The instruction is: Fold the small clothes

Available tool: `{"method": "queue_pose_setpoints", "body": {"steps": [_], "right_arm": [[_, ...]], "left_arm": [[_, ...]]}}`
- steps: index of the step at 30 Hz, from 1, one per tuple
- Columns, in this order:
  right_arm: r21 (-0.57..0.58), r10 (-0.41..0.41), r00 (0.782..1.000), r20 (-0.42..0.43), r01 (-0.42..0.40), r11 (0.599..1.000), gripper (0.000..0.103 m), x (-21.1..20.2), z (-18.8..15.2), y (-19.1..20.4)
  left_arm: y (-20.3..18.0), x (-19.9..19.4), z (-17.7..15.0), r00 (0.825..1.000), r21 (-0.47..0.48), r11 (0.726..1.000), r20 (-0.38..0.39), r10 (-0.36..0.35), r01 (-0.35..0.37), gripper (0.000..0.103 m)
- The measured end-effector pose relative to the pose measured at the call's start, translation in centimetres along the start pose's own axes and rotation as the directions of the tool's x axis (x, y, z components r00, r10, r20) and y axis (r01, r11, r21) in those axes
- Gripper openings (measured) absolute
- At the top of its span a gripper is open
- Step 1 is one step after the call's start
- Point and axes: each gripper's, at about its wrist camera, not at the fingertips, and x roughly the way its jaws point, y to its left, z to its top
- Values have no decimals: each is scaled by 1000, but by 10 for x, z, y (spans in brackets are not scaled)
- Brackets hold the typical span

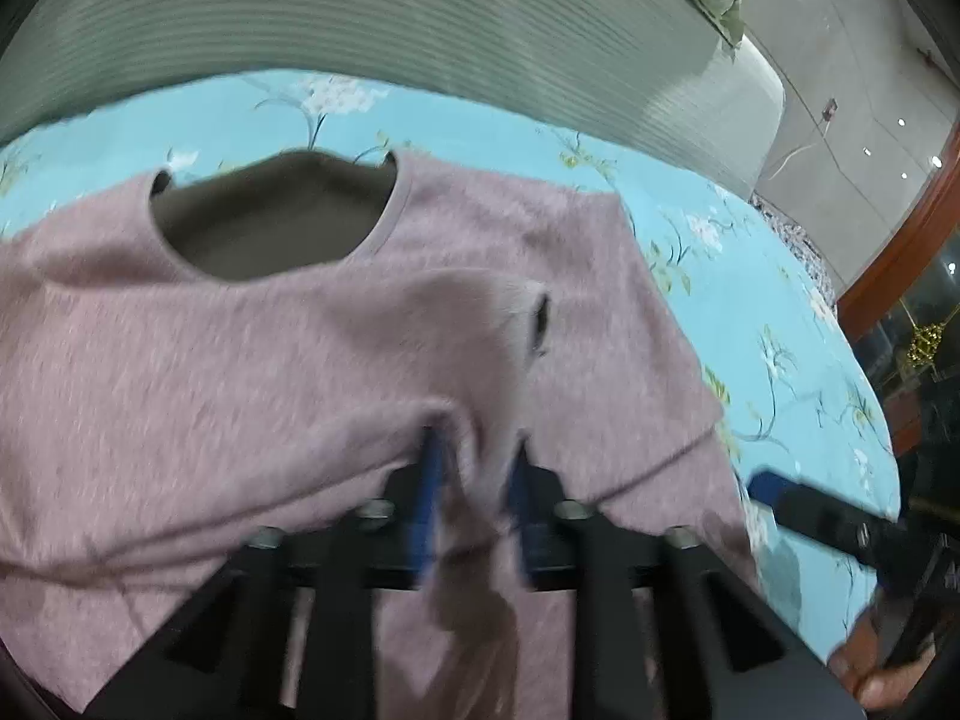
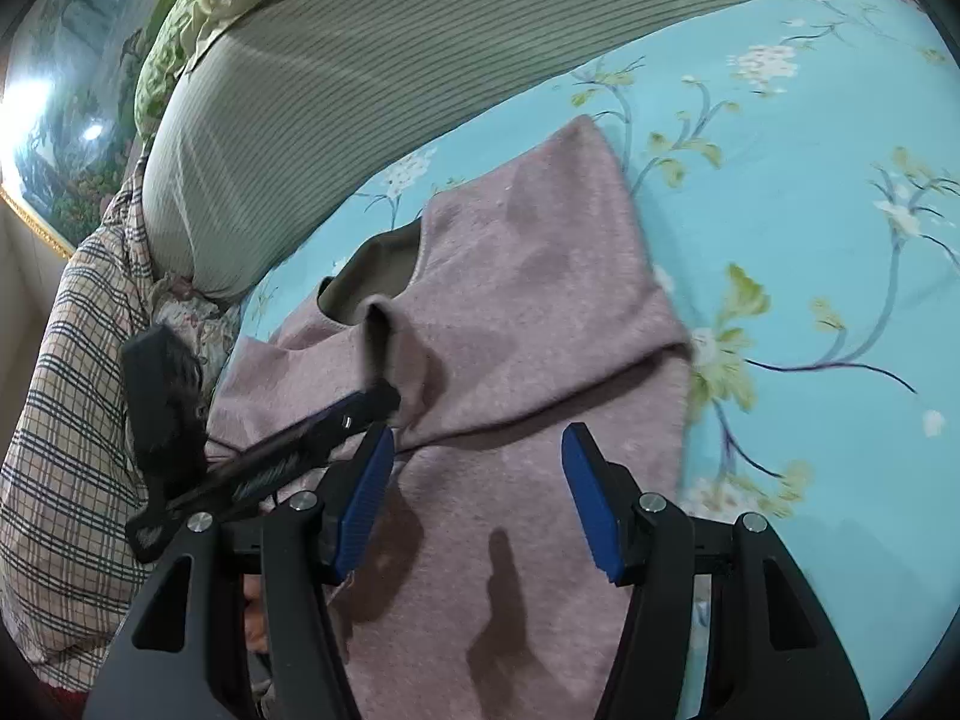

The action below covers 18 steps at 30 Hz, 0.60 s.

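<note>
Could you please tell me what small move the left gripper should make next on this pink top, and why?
Probably draw the left gripper back off the pink top. Its jaws stand apart with a ridge of fabric between them, and one side already lies folded over the body, so that flap seems placed. The right gripper hangs open above the hem.

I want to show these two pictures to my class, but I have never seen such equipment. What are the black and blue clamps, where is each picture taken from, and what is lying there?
A person holds a two-finger clamp in each hand; a camera on each looks along its fingers. The left gripper has pink fabric bunched between its partly open fingers. The right gripper stands open above the cloth, holding nothing. A pink top, one side folded over, lies on a blue flowered sheet.
</note>
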Motion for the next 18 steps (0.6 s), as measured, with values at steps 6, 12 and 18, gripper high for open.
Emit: {"method": "queue_pose_setpoints", "body": {"steps": [6, 12, 18], "right_arm": [[-64, 16, 999, -49, -20, 998, 69, 34, 14, 23], [-86, -17, 998, -66, 11, 996, 69, 68, 31, 24], [-92, -59, 991, -122, 48, 995, 55, 108, 42, 25]], "left_arm": [[34, -60, -39, 996, -41, 998, 65, 55, -53, 63], [114, -121, -75, 941, -213, 931, 107, 322, -295, 63], [191, -139, -91, 895, -361, 847, 67, 441, -390, 59]]}}
